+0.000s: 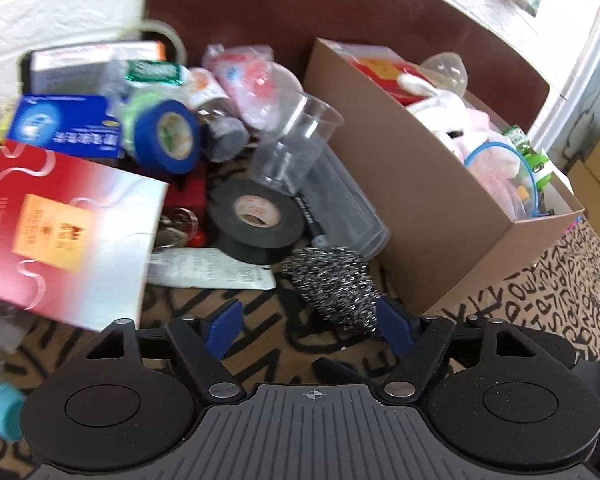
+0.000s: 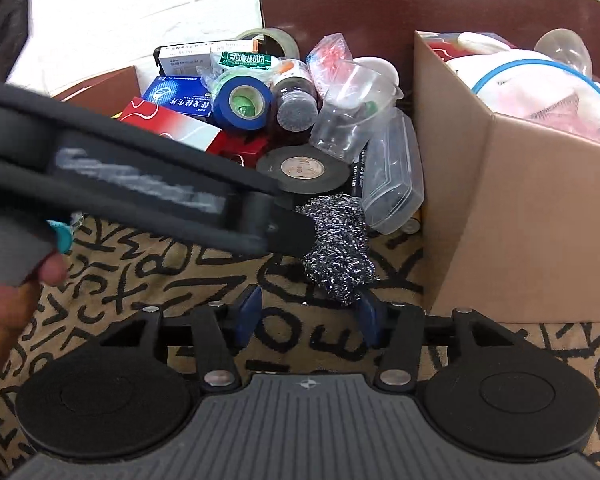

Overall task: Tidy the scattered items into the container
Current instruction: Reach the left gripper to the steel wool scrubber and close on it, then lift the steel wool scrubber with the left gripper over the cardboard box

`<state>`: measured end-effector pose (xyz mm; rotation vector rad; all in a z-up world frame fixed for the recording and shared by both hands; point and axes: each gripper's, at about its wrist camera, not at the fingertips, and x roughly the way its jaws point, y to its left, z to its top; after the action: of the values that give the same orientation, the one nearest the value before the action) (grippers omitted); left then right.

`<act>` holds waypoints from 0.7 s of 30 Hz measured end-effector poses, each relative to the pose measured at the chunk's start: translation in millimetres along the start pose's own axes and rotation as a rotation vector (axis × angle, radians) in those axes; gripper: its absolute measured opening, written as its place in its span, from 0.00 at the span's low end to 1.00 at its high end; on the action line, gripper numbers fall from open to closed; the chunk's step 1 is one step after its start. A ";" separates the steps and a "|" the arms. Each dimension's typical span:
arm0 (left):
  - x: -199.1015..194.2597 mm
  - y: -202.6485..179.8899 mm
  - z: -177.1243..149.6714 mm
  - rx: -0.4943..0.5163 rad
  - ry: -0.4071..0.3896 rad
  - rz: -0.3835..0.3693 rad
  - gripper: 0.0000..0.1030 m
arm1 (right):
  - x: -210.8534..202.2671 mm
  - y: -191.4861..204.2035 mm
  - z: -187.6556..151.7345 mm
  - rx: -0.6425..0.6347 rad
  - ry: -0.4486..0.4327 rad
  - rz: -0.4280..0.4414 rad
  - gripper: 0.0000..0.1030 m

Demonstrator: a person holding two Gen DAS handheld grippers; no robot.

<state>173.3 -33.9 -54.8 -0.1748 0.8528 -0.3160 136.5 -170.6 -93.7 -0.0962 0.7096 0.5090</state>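
Steel-wool scrubber (image 1: 334,290), a bristly grey-and-silver bundle, lies on the cloth closest to both cameras, with the cardboard box (image 1: 432,216) just to its right. In the left wrist view the left gripper (image 1: 308,322) stands spread wide, its blue pads (image 1: 225,322) apart, and the scrubber's near end reaches the right-hand pad without being pinched. In the right wrist view the right gripper (image 2: 309,316) is likewise spread, blue pads (image 2: 249,314) parted, with the scrubber (image 2: 338,246) above its right pad; the left tool's dark body crosses this view and its tip meets the scrubber. Beneath everything is a tan tablecloth (image 2: 140,292) printed with bold black letters. Beyond the scrubber a flat roll of black tape (image 1: 256,220) lies on its side, and beside it, against the box's brown wall, rests a clear ribbed plastic container (image 2: 394,176). Leftward sits a glossy red-and-silver carton (image 1: 60,236). Further back come a clear tumbler (image 1: 296,144) lying tipped, a blue tape roll (image 1: 168,134), a dark jar (image 2: 294,100) and a blue printed packet (image 1: 66,126). The box, plain matte cardboard, holds soft pink and white plush (image 1: 480,132). Behind all this rises a curved dark brown chair back (image 1: 340,4), then a white wall (image 2: 140,8).
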 end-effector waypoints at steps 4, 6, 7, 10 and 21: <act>15.1 1.6 6.7 -0.029 0.022 -0.028 0.73 | -3.2 -0.6 -0.1 -0.013 -0.026 -0.043 0.54; 21.6 3.1 9.8 -0.043 0.031 -0.037 0.73 | -3.9 -1.5 0.0 -0.019 -0.049 -0.074 0.55; 25.0 4.2 11.3 -0.051 0.037 -0.045 0.73 | -2.7 -1.8 0.5 -0.026 -0.058 -0.091 0.55; 34.4 5.0 15.3 -0.063 0.054 -0.071 0.68 | 5.4 -4.8 3.5 -0.032 -0.060 -0.102 0.55; 46.0 2.5 11.3 -0.066 0.061 -0.072 0.58 | 13.0 -13.5 4.0 -0.005 -0.041 -0.086 0.36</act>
<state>210.8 -47.0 -80.8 -0.2592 0.9191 -0.3619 153.7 -175.9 -100.3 -0.1206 0.6614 0.4296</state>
